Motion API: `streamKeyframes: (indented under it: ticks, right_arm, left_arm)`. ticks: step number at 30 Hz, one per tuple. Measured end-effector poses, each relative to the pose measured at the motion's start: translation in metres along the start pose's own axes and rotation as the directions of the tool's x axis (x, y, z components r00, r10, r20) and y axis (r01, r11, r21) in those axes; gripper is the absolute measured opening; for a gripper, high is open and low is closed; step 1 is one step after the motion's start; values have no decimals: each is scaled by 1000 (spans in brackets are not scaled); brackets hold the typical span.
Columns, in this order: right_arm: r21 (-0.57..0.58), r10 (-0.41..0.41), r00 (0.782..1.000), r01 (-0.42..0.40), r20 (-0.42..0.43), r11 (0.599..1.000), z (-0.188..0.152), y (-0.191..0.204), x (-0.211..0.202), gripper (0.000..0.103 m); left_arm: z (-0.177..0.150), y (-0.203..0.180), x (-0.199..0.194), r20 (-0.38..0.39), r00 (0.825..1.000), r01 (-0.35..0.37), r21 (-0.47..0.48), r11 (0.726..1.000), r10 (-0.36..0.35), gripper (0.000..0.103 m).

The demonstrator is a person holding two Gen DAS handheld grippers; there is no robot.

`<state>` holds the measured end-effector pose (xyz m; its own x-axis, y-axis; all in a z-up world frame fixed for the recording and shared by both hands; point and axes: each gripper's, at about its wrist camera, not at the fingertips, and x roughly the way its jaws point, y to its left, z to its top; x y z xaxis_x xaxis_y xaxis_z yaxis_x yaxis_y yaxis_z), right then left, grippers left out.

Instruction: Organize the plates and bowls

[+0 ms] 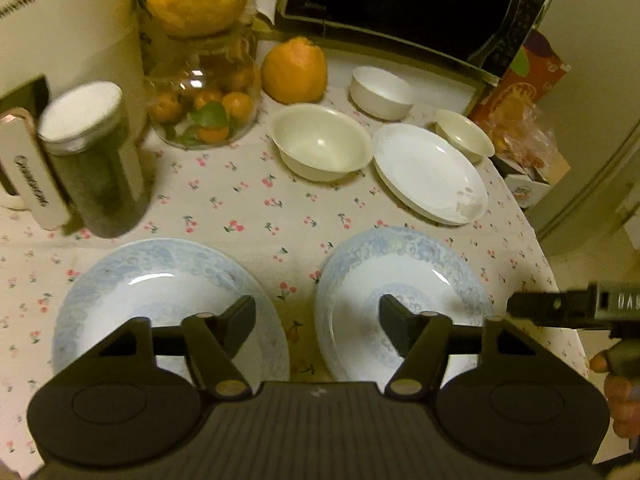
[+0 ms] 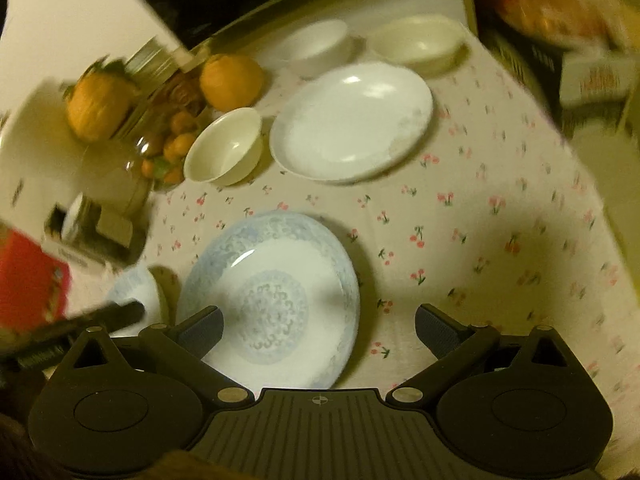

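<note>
Blue-patterned china: two matching plates, one on the left [image 1: 160,300] and one on the right [image 1: 400,296], lie side by side, apart, at the near tabletop [image 1: 248,208], presumably paired for stacking; the plain white plate [image 1: 430,172] and three bowls [image 1: 322,142] sit behind. Left gripper [image 1: 318,318] hangs over the gap between them, fingers part open, holding nothing; right gripper [image 2: 318,328] straddles the right plate's rim, fingers wide, not yet gripping.

Left gripper [image 1: 318,316] and right gripper [image 2: 318,330] angle downward, jaws apart, empty.
</note>
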<state>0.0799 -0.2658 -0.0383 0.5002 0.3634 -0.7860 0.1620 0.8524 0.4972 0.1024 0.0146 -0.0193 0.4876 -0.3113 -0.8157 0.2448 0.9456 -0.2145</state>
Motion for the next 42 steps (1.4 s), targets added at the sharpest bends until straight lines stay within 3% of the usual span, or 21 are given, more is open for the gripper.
streamKeyframes:
  ticks: [5,12,20,30,34,42]
  right_arm:
    - [114,37,999,-35,-23,993,3,-17,10,98]
    - [133,25,999,-20,-38,991,3,-22,20,86]
    - [154,-2,998,11,-60,988,2,-24,31,50]
    - [168,-21,997,34,-77,985,0,-24,38,30]
    - [165,-15,997,28,-81,986,-1,-24,42,14]
    - [127,-44,997,50,-56,991,2,-15,42,12]
  left_arm:
    - [1,-1,11,3,1000,30,63,998,-31,53]
    - [6,0,26,-31,998,58,72,996,-56,40]
    - [6,-10,38,-60,998,19,134,991,-11,31]
    - [5,-10,52,-103,994,-17,134,991,31,16]
    - [4,-9,55,-100,994,-26,130,991,39,9]
    - [2,-13,48,-66,996,-56,143,988,66,7]
